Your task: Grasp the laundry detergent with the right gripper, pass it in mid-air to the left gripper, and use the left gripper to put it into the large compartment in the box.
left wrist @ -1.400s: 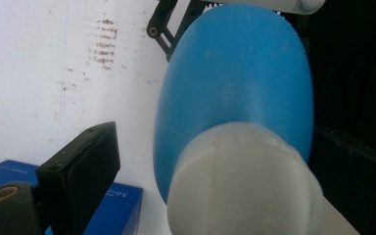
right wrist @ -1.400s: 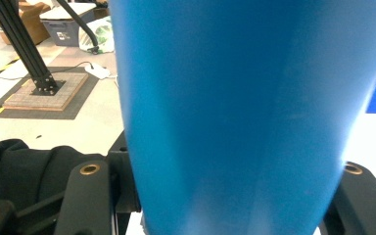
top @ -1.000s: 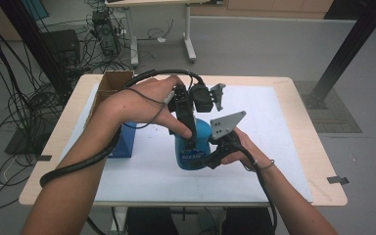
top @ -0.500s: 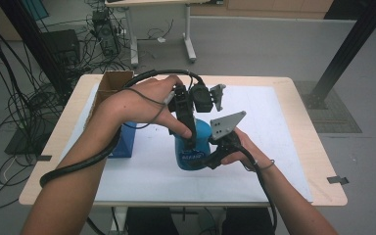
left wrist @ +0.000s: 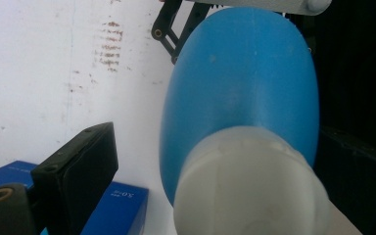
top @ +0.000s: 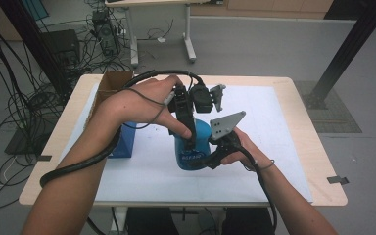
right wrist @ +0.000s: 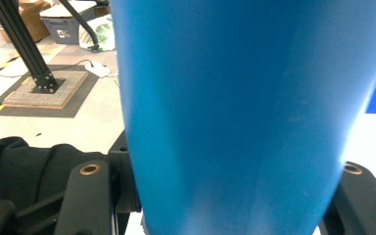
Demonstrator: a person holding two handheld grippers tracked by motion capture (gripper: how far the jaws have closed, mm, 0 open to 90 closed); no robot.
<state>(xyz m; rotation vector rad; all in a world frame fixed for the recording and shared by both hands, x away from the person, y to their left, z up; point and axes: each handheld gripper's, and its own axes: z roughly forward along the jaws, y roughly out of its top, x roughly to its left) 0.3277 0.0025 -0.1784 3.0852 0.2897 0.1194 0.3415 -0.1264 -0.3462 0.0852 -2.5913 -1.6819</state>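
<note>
A blue bottle (top: 199, 139) stands upright on the white mat in the middle of the table. My right gripper (top: 211, 155) comes in from the right at the bottle's lower body and is shut on it; in the right gripper view the blue bottle wall (right wrist: 245, 107) sits between both black jaws of the right gripper (right wrist: 223, 196). My left gripper (top: 188, 131) points down over the bottle's top. In the left gripper view the white cap (left wrist: 247, 186) lies between the jaws of the left gripper (left wrist: 220, 161), and the left pad (left wrist: 81, 159) stands clear of the cap. The other jaw is lost in darkness.
A dark blue carton (top: 126, 143) lies on the mat left of the bottle, also seen as a blue carton (left wrist: 115, 210) below the left pad. An open cardboard box (top: 111, 84) sits at the back left corner. The white mat (top: 274, 147) stretches to the right. Cables trail over the floor behind.
</note>
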